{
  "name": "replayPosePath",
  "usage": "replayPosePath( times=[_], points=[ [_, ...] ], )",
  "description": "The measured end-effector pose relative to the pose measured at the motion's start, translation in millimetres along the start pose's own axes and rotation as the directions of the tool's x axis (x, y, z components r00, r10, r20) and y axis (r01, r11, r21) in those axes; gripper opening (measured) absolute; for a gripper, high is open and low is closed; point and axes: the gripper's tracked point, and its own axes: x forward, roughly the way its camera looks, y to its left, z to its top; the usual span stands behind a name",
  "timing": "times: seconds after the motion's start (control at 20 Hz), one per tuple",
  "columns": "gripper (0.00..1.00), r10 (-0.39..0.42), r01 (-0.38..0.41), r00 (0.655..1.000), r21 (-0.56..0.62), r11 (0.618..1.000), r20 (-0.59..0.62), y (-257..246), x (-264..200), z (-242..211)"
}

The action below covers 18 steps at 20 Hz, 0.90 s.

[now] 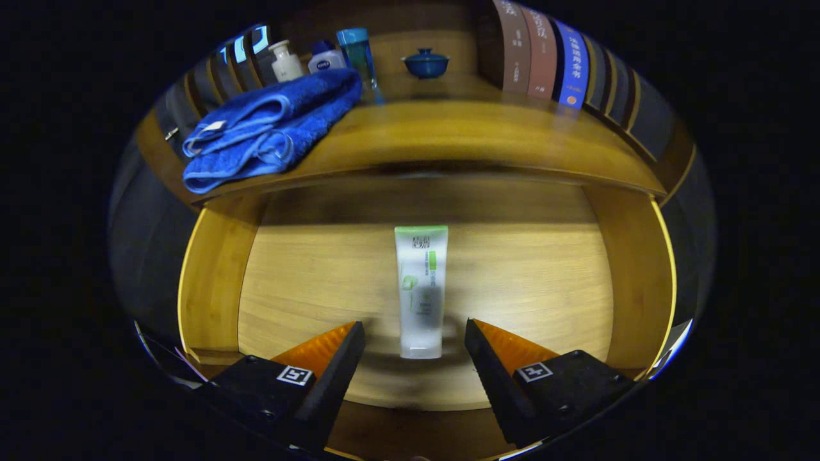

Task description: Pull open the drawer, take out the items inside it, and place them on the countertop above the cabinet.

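Gripper view: gripper (415, 336) agape astride tube (421, 291).

brand "nivea" read on small white bottle (327, 59) on countertop (474, 131); print on tube (421, 291) and book spines (541, 54) too blurred.

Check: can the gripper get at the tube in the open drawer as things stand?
Probably yes. The gripper is open, and the tube lies flat on the drawer floor with its near end between the fingers. Nothing lies beside it.
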Motion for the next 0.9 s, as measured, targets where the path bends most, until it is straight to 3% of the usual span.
replayPosePath(
  times=[0.2,0.4,0.6,0.75,0.9],
  points=[
    [0.97,-0.021,0.020,0.996,-0.009,1.000,-0.086,0,22,-6],
    [0.85,-0.059,0.054,0.986,-0.034,0.998,-0.156,-4,24,-20],
    [0.49,-0.085,0.080,0.984,-0.038,0.996,-0.154,-11,25,-20],
    [0.43,-0.076,0.071,0.987,-0.034,0.997,-0.143,-12,22,-18],
    [0.43,-0.021,0.023,0.993,0.009,1.000,-0.113,-7,17,-15]
  ],
)
